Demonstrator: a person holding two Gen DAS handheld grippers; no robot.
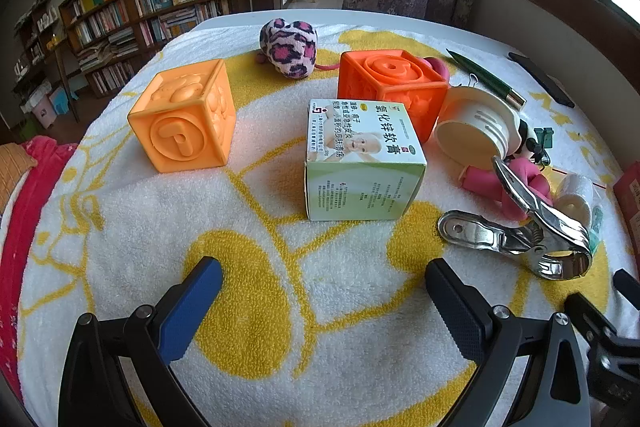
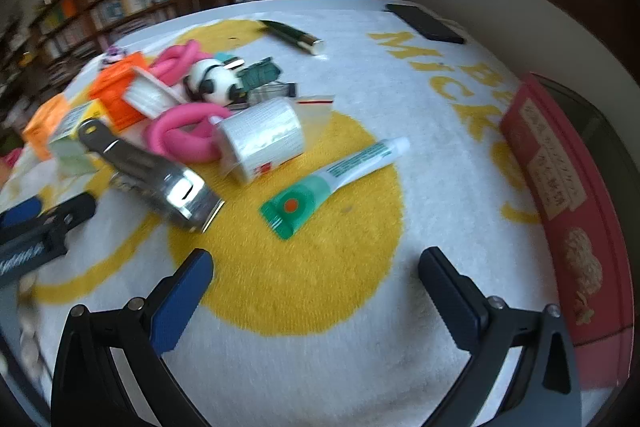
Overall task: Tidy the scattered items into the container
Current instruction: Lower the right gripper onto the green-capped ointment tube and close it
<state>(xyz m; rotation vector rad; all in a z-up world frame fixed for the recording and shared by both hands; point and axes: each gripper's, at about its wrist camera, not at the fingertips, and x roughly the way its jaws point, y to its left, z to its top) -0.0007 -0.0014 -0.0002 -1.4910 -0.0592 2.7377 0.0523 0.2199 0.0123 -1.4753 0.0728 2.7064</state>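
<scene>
Towel in white and yellow covers the counter, with the items scattered over it. The left gripper hovers spread and empty, the medicine box just ahead between its fingers' lines, a metal clip off to its right. The right gripper is likewise spread and empty, the green-and-white tube lying just ahead. The red container sits at the towel's right edge.
</scene>
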